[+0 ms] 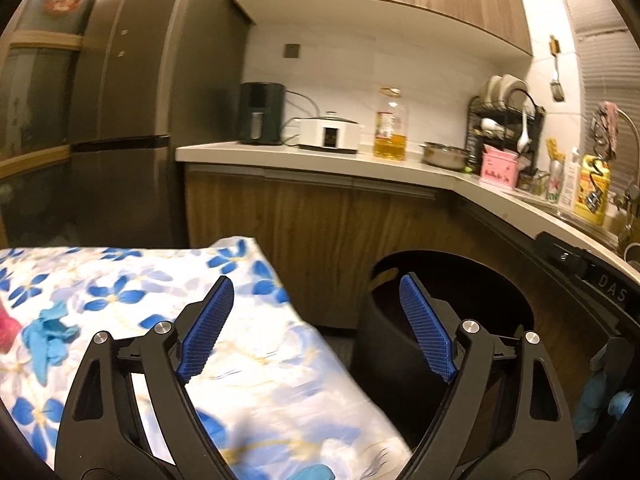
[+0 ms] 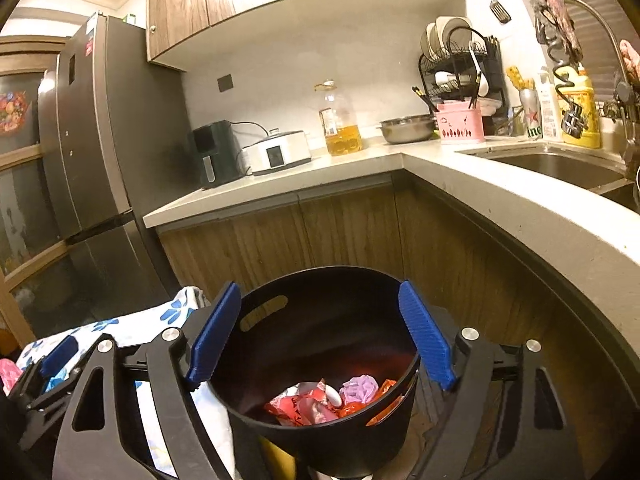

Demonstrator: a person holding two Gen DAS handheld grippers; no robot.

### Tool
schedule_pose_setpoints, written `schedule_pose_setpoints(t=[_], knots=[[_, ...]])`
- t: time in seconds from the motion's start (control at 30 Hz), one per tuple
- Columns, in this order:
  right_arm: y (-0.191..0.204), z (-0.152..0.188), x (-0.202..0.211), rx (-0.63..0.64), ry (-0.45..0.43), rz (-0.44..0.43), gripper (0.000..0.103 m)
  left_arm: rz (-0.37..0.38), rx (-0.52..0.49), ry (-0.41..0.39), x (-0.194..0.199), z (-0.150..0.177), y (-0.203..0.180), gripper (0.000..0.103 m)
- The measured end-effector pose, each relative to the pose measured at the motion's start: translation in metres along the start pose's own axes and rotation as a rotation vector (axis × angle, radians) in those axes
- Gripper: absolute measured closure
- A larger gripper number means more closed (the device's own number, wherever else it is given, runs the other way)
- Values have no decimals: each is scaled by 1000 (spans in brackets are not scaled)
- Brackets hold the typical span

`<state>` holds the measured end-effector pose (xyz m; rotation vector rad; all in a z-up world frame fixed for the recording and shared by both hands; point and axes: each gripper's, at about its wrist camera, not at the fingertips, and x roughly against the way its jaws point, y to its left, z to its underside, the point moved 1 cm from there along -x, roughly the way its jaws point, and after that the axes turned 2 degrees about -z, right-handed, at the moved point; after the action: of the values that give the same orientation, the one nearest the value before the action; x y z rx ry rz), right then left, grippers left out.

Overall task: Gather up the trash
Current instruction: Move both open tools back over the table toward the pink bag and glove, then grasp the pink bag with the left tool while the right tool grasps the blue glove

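A black round bin (image 2: 320, 432) stands on the floor beside a table with a blue-flowered cloth (image 1: 260, 380). Inside the bin lie red, orange and pink wrappers (image 2: 332, 400). My right gripper (image 2: 320, 332) hangs open and empty over the bin's mouth. My left gripper (image 1: 316, 328) is open and empty above the table's right edge, with the bin (image 1: 384, 320) to its right. A crumpled blue glove (image 1: 46, 336) and a red scrap (image 1: 8, 330) lie on the cloth at the left. The left gripper also shows at the lower left of the right wrist view (image 2: 48, 364).
A wooden-fronted L-shaped counter (image 2: 460, 176) runs behind the bin, bearing an air fryer (image 2: 212, 152), a cooker, an oil bottle (image 2: 340, 124), a steel bowl and a dish rack. A sink (image 2: 560, 164) is at right. A tall fridge (image 2: 100, 140) stands at left.
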<state>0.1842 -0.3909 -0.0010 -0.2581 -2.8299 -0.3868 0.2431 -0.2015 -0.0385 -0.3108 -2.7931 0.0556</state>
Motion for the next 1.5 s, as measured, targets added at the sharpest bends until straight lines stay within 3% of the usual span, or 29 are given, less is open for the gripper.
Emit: schedule_pose_setpoints(t=[0.27, 0.43, 0.9, 1.33, 1.5], knots=[[26, 8, 13, 0, 0, -58, 24, -143, 44, -14, 31, 2, 60, 15], [59, 18, 23, 41, 9, -128, 24, -210, 31, -20, 50, 8, 90, 12], [166, 56, 32, 140, 83, -331, 24, -387, 112, -20, 104, 26, 186, 11], [256, 96, 26, 225, 153, -459, 24, -579, 212, -10, 128, 41, 287, 11], [289, 110, 18, 245, 176, -489, 24, -621, 244, 2, 124, 40, 319, 11]])
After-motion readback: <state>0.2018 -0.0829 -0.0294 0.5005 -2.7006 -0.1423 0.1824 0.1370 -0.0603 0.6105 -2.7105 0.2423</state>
